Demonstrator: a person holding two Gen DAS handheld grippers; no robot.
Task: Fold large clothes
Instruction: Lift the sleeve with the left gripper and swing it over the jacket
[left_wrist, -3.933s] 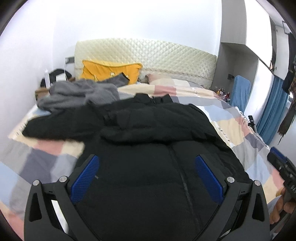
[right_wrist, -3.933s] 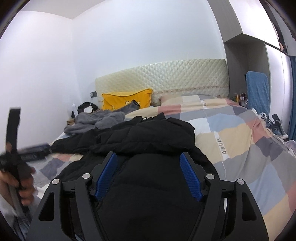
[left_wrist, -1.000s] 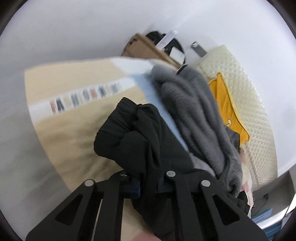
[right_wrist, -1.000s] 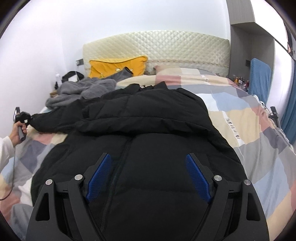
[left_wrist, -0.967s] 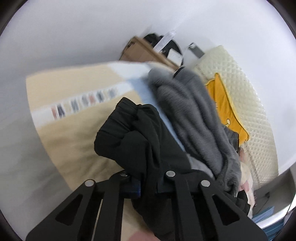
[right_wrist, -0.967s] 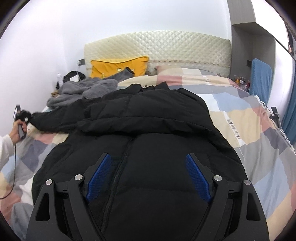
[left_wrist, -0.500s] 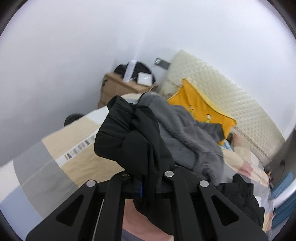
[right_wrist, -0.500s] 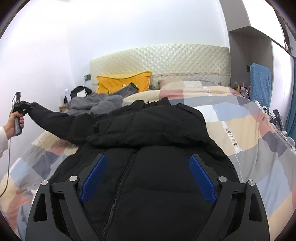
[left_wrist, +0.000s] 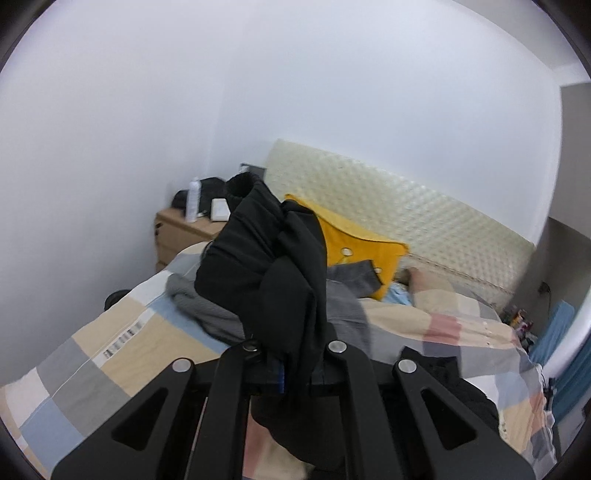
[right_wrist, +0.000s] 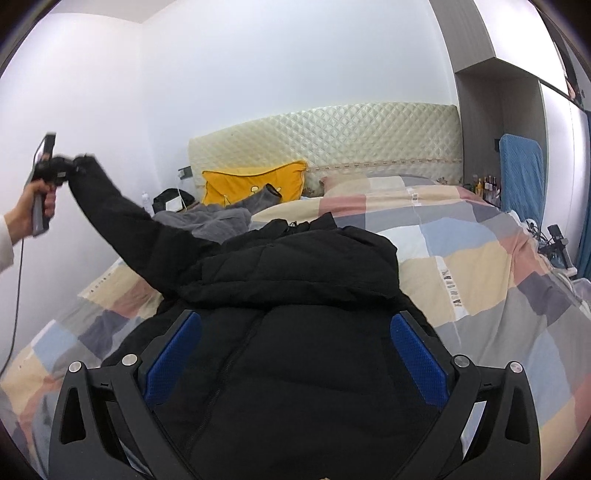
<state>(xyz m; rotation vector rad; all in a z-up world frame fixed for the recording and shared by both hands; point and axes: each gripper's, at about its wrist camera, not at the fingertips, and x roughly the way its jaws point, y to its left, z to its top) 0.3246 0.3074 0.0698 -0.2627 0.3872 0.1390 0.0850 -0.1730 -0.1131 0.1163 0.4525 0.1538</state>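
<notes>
A black puffer jacket (right_wrist: 295, 314) lies front up on the checked bed cover (right_wrist: 480, 266), zip toward me. My left gripper (left_wrist: 291, 369) is shut on the jacket's left sleeve (left_wrist: 273, 266) near the cuff and holds it raised above the bed. In the right wrist view the left gripper (right_wrist: 59, 166) shows high at the left, with the sleeve (right_wrist: 122, 225) stretched up from the shoulder. My right gripper (right_wrist: 295, 350) is open and empty, hovering over the jacket's lower front.
A grey garment (right_wrist: 218, 221) and a yellow pillow (right_wrist: 251, 184) lie near the quilted headboard (right_wrist: 332, 136). A wooden nightstand (left_wrist: 181, 229) with a bottle stands at the bed's left. A blue towel (right_wrist: 521, 173) hangs at the right.
My left gripper has lifted the sleeve higher off the bed and swung it toward the jacket. The right gripper has stayed open over the jacket.
</notes>
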